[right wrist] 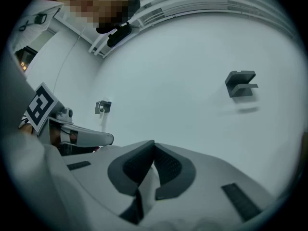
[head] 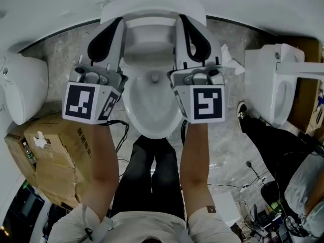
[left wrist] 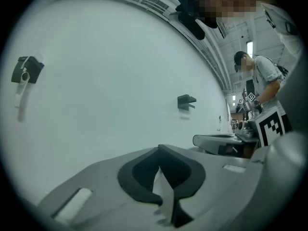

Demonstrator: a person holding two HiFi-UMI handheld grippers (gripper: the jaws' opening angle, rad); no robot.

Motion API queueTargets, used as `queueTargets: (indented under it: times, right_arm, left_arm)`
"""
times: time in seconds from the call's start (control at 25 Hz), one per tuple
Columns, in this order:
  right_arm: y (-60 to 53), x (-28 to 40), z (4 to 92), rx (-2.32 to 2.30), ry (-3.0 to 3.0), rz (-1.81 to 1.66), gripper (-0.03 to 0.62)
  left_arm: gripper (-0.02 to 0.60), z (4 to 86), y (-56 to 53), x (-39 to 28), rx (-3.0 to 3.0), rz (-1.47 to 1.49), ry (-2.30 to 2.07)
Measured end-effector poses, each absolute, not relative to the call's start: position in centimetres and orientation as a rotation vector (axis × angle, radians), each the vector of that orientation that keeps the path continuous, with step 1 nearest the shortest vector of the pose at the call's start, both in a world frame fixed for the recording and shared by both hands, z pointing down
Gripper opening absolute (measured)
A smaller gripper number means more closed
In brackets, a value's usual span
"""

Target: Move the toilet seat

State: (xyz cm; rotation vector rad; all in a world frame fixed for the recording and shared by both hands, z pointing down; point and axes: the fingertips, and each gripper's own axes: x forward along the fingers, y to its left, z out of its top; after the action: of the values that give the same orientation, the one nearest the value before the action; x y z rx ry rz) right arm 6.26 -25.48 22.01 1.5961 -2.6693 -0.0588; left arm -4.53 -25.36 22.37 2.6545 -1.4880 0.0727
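Note:
A white toilet (head: 152, 110) stands straight ahead in the head view, its bowl uncovered. The toilet seat (head: 152, 6) shows as a white arc at the top, apparently raised against the back. My left gripper (head: 119, 23) is held over the bowl's left rim and my right gripper (head: 181, 20) over its right rim, both tips reaching up close to that arc. Whether they touch it I cannot tell. In the left gripper view the left gripper (left wrist: 159, 150) is shut with nothing in it and faces a bare wall. The right gripper (right wrist: 154, 144) is the same.
A second toilet (head: 23, 85) stands at the left and a third (head: 276, 85) at the right. A cardboard box (head: 50, 151) sits at lower left. Another person's dark-trousered leg (head: 268, 140) and cables (head: 253, 176) lie at the right. A dark bracket (right wrist: 240, 84) hangs on the wall.

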Motion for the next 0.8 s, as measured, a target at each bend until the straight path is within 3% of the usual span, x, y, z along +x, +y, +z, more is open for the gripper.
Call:
queueTargets:
  times: [0.8]
  right_arm:
    - [-26.9,6.3,22.2,1.604,-2.667,-0.092,-0.001]
  left_arm:
    - [-0.008,22.8,-26.5,-4.5,2.663,0.086,-1.497]
